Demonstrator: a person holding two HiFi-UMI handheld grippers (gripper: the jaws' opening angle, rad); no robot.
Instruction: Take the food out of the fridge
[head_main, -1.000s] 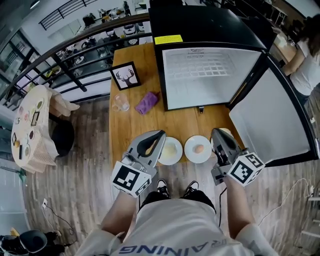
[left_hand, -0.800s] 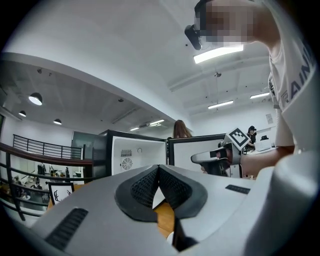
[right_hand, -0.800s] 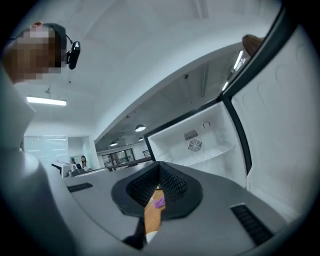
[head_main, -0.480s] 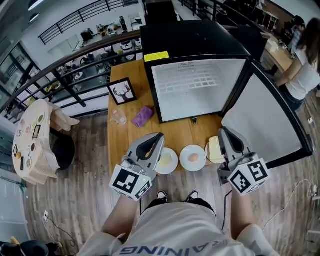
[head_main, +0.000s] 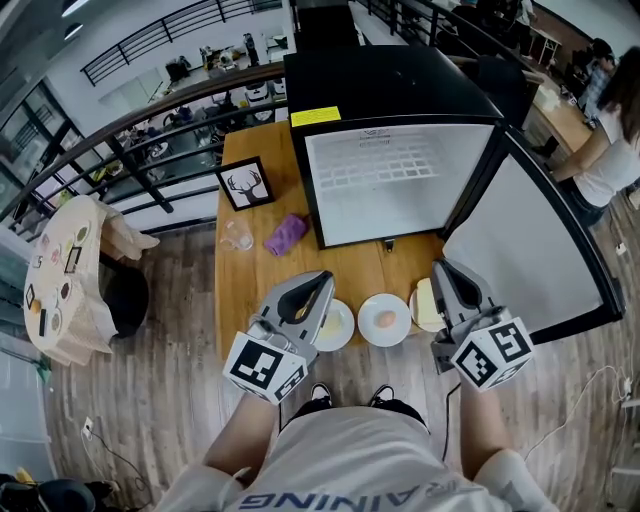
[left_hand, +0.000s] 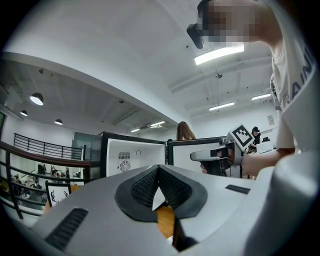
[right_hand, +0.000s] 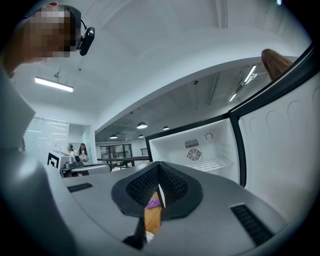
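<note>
Here, round plates (head_main: 368, 308), wooden table (head_main: 240, 290).

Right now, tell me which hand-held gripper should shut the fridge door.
Probably right: the right hand-held gripper is shut, empty and next to the open door; the left hand-held gripper sits beyond the plates.

Grey wood-plank floor (head_main: 170, 330). Light wooden table (head_main: 250, 285) with far end at black railing (head_main: 130, 130); lower level with desks beyond. Cloth-covered round table (head_main: 60, 270) at left. White ceiling, strip lights (left_hand: 219, 55).

Black fridge (head_main: 390, 80), purple cloth (head_main: 286, 233), white plate (head_main: 371, 309)
</note>
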